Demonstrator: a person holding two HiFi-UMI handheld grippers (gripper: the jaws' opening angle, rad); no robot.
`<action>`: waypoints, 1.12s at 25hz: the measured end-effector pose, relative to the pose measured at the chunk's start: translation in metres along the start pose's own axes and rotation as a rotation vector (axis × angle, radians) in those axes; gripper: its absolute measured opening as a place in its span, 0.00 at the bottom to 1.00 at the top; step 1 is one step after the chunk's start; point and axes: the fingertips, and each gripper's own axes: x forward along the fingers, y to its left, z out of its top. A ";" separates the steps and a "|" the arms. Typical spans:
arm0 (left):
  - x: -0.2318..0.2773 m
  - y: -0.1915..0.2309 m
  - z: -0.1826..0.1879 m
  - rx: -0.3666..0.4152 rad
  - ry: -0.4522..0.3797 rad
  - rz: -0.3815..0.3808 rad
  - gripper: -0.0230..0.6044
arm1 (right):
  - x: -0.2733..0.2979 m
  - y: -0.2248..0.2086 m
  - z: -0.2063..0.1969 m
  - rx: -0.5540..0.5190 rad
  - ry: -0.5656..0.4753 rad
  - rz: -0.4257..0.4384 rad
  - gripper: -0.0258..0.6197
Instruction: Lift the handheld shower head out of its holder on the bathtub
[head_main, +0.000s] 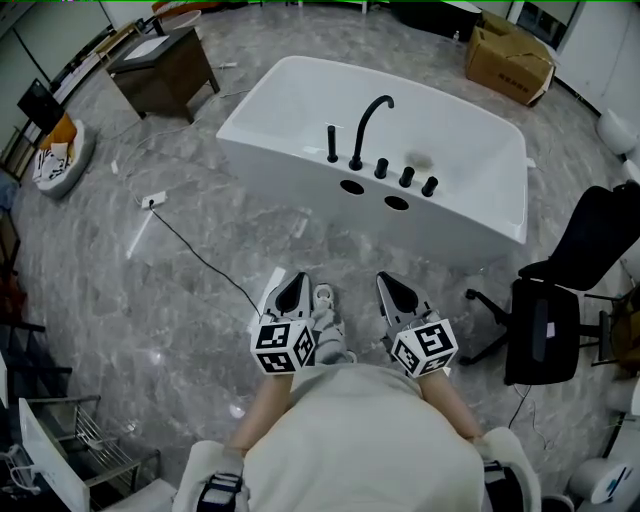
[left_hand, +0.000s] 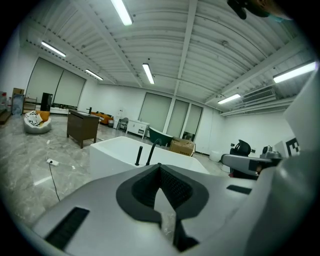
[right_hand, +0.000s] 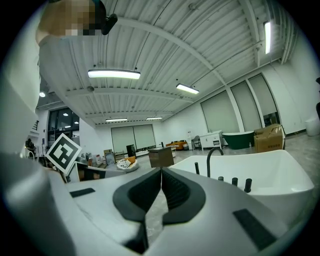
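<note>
Shower head (head_main: 332, 143) upright on bathtub (head_main: 262, 100) rim | left gripper (head_main: 298, 279) jaws together | right gripper (head_main: 387, 280) jaws together

**Bright, flat overhead light; heavy fisheye**

Ceiling strip lights (left_hand: 148, 73) flood the room evenly. White bathtub (head_main: 280, 170) bright, not blown out. Dull sheen on floor (head_main: 150, 300), lower left of head view. Shadows faint. Gripper views warp toward black corners; nearest foreground soft.

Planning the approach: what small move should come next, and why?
Probably move the left hand-held gripper toward the upright black shower head on the bathtub rim: it and the right hand-held gripper are shut, empty, and floor separates them from the bathtub.
</note>
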 end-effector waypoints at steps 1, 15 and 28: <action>0.005 0.002 0.002 -0.001 0.000 0.002 0.07 | 0.004 -0.003 0.000 -0.003 0.002 0.002 0.07; 0.115 0.042 0.047 -0.003 0.016 -0.011 0.07 | 0.099 -0.071 0.032 -0.020 0.010 -0.033 0.07; 0.214 0.083 0.094 0.018 0.055 -0.063 0.07 | 0.198 -0.116 0.070 -0.020 -0.005 -0.074 0.07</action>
